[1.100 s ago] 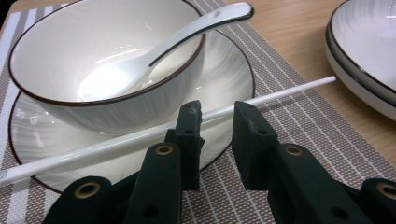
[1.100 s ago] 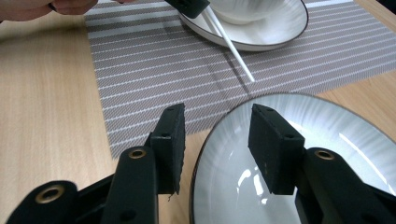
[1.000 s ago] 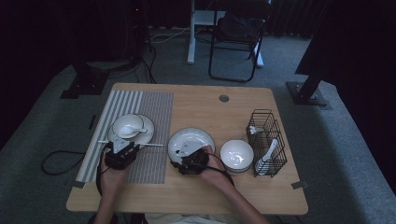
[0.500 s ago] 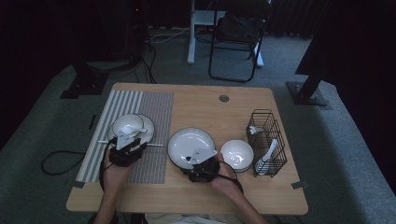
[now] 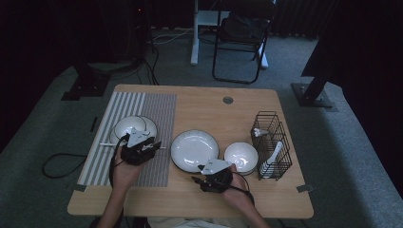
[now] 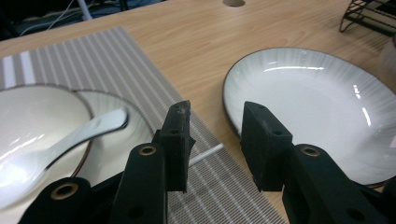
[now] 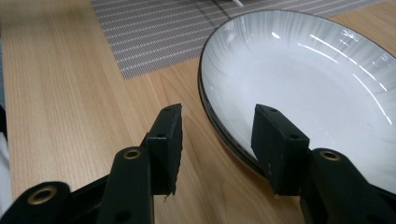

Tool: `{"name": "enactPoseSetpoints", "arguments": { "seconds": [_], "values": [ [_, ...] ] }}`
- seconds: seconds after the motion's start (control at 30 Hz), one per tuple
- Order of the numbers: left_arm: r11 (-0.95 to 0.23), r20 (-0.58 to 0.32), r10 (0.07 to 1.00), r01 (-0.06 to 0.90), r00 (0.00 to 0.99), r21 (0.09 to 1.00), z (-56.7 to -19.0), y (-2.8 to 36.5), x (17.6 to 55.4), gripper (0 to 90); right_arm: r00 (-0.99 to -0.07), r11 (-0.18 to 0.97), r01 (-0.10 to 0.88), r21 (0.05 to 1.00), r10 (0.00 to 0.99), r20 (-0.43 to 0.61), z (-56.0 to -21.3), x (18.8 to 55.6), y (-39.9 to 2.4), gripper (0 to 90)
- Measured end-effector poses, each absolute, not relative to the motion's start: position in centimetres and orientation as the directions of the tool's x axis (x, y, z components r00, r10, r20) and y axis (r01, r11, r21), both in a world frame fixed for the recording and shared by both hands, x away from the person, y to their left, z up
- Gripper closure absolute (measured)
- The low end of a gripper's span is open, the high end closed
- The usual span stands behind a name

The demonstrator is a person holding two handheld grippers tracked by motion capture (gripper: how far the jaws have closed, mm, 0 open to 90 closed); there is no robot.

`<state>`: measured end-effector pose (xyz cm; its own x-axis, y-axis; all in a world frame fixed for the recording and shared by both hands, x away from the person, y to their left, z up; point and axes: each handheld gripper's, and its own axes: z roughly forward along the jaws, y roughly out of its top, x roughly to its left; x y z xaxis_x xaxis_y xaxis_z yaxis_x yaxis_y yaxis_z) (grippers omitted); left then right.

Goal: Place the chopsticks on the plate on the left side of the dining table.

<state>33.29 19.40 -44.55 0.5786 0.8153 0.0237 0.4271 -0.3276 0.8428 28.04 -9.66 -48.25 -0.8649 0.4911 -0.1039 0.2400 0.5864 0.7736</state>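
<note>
A large white plate [image 5: 195,149] [image 6: 308,107] [image 7: 303,79] lies mid-table. My right gripper [image 5: 205,175] [image 7: 219,112] hovers open at its near rim, and the rim runs between the jaws without touching them. On the striped mat [image 5: 157,114] [image 6: 93,60], a white bowl [image 5: 135,127] [image 6: 32,116] sits on a plate and holds a white spoon [image 6: 65,144]. My left gripper [image 5: 147,145] [image 6: 217,112] is just right of that bowl, above the mat's edge. Its jaws have just been opening and hold nothing. A thin white stick [image 6: 205,154] lies on the mat below them.
A small white bowl [image 5: 241,156] stands right of the large plate. Beside it is a black wire basket [image 5: 273,142] with white utensils inside. A round cable hole [image 5: 228,100] is near the far edge. A chair stands beyond the table.
My left gripper moved right and up from the bowl with its jaws spreading. My right gripper slid right and toward the person along the large plate's front rim.
</note>
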Motion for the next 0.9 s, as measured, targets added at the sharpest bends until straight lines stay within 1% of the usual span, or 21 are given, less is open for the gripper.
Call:
{"name": "enactPoseSetpoints", "arguments": {
  "seconds": [0.23, 0.57, 0.9],
  "values": [
    [-0.344, 0.027, 0.790, 0.406, 0.613, 0.847, -43.9, 17.8, 33.9, 62.9, -0.853, 0.570, 0.266, 0.777, 0.515, -0.086, -49.3, 27.5, -10.6, 52.7],
    [-0.365, 0.040, 0.757, 0.370, 0.653, 0.855, -42.9, 15.8, 34.4, 62.3, -0.836, 0.576, 0.260, 0.775, 0.536, -0.118, -49.8, 26.7, -11.4, 52.5],
    [-0.409, 0.053, 0.700, 0.339, 0.712, 0.847, -42.0, 13.3, 35.2, 61.5, -0.821, 0.563, 0.286, 0.775, 0.561, -0.104, -50.4, 26.4, -12.4, 52.5]
  ]
}}
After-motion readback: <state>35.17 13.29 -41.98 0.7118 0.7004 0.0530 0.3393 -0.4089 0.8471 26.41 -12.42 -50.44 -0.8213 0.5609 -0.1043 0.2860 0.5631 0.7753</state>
